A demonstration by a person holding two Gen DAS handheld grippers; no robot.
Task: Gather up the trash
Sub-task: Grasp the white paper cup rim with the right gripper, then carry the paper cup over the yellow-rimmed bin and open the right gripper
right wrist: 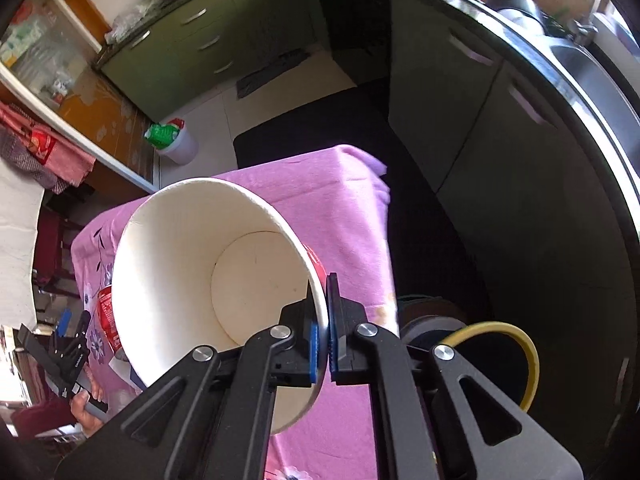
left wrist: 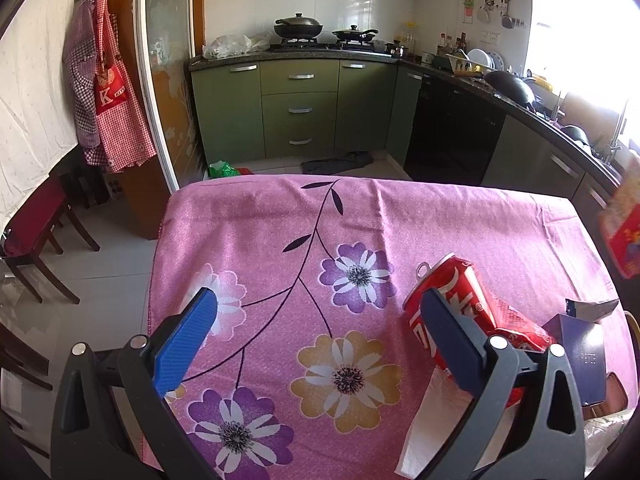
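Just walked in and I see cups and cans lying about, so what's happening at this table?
A person is clearing trash off the pink floral tablecloth with handheld tongs. The right tongs are shut on the rim of an empty paper cup, held tilted above the table. The left tongs are open and low over the cloth, with one finger beside a crushed red soda can that lies on its side. A dark box and white paper sit near the can.

Glossy metal can [left wrist: 460,300], matt paper cup [right wrist: 192,280] (probably waxed), woven tablecloth [left wrist: 280,232].
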